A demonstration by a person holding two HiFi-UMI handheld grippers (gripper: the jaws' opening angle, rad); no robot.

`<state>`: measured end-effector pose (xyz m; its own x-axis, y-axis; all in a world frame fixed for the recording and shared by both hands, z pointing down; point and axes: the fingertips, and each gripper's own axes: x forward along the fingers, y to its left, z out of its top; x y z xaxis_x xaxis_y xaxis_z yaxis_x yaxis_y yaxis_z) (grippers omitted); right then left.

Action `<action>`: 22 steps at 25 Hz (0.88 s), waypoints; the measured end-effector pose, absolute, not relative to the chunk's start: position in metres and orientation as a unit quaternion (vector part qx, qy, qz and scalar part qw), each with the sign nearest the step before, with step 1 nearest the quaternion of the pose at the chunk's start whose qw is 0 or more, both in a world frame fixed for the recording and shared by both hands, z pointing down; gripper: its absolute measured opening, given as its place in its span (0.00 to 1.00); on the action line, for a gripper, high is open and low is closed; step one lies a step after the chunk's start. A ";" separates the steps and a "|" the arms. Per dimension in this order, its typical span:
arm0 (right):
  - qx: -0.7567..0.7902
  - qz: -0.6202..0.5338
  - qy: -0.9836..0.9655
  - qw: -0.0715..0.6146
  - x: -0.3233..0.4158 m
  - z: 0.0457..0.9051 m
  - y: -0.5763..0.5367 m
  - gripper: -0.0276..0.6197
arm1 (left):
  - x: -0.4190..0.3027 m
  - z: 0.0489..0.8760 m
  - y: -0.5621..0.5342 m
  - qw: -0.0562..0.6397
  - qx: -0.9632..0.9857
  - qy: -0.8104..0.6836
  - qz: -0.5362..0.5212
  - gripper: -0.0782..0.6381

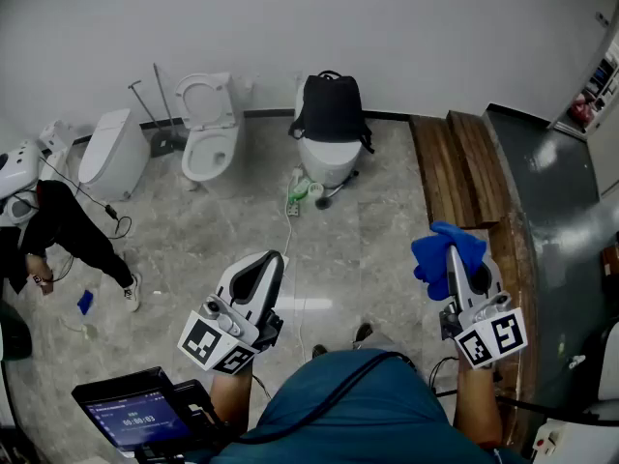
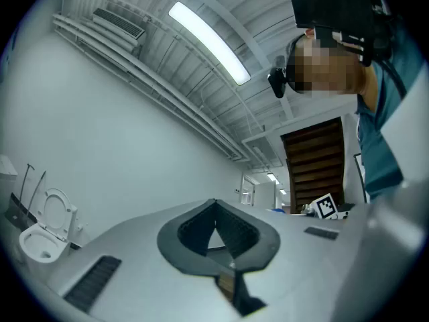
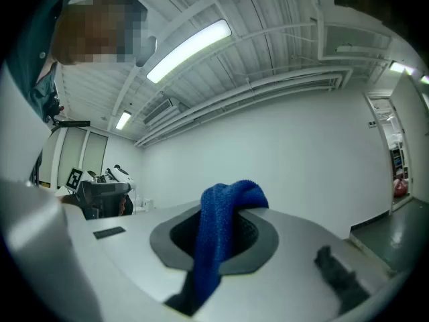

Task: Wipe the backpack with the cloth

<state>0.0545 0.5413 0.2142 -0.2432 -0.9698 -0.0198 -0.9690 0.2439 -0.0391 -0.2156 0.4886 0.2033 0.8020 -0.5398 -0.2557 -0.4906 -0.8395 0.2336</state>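
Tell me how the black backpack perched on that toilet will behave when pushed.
Probably soft: the backpack looks rounded, so it may dent under pressure. Standing upright on the toilet, it could slide or tip off sideways.

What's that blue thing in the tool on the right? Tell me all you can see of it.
It is a bright blue cloth, soft and nubby like terry, bunched rather than folded. The right gripper is shut on it: one part puffs out past the jaws and a strip trails back between them. It is held in the air, touching only the gripper.
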 end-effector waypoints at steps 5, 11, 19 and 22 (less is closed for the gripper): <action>-0.629 -0.006 0.778 0.017 0.060 0.219 0.548 0.09 | -0.213 0.211 0.492 0.081 0.950 -0.259 -0.152 0.11; -0.624 -0.015 0.781 0.022 0.087 0.237 0.486 0.09 | -0.189 0.229 0.436 0.087 0.949 -0.273 -0.132 0.11; -0.596 -0.036 0.802 0.016 0.163 0.260 0.333 0.09 | -0.102 0.243 0.300 0.097 0.944 -0.292 -0.123 0.11; -0.586 -0.033 0.810 0.013 0.188 0.261 0.290 0.09 | -0.073 0.239 0.264 0.091 0.943 -0.296 -0.123 0.11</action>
